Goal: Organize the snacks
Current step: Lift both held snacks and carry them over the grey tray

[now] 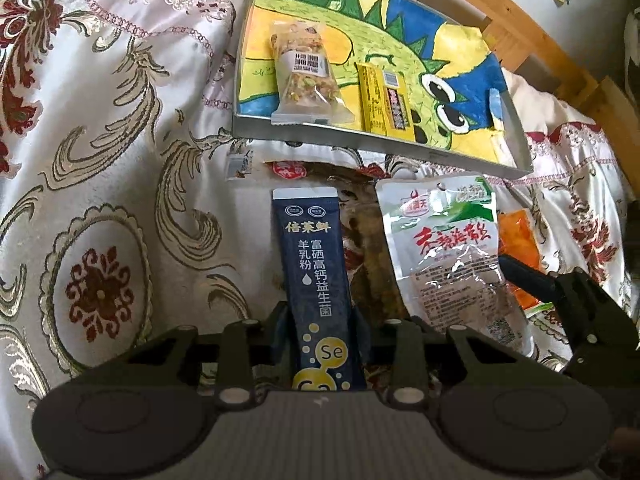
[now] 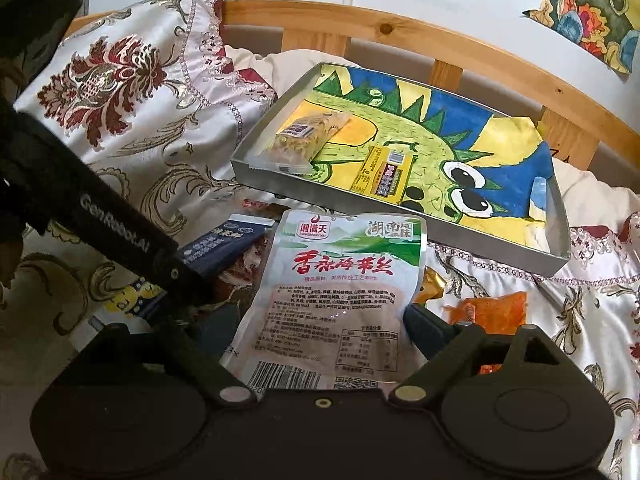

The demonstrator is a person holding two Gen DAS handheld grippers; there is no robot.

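My left gripper (image 1: 320,320) is shut on a dark blue stick sachet (image 1: 316,276), which also shows in the right wrist view (image 2: 224,246). My right gripper (image 2: 320,326) is closed on a silver-green seaweed snack pouch (image 2: 340,292), seen in the left wrist view too (image 1: 444,248). A grey tray (image 1: 392,146) lined with a dinosaur drawing lies beyond on the bed; it shows in the right wrist view as well (image 2: 400,210). In it lie a clear nut bar pack (image 1: 304,76) and a yellow snack pack (image 1: 386,98).
An orange snack pack (image 2: 492,308) lies right of the pouch on the patterned bedspread (image 1: 100,200). More packets lie under the held ones. A wooden bed rail (image 2: 360,28) and a wall with drawings stand behind the tray. A pillow (image 2: 132,76) sits at the left.
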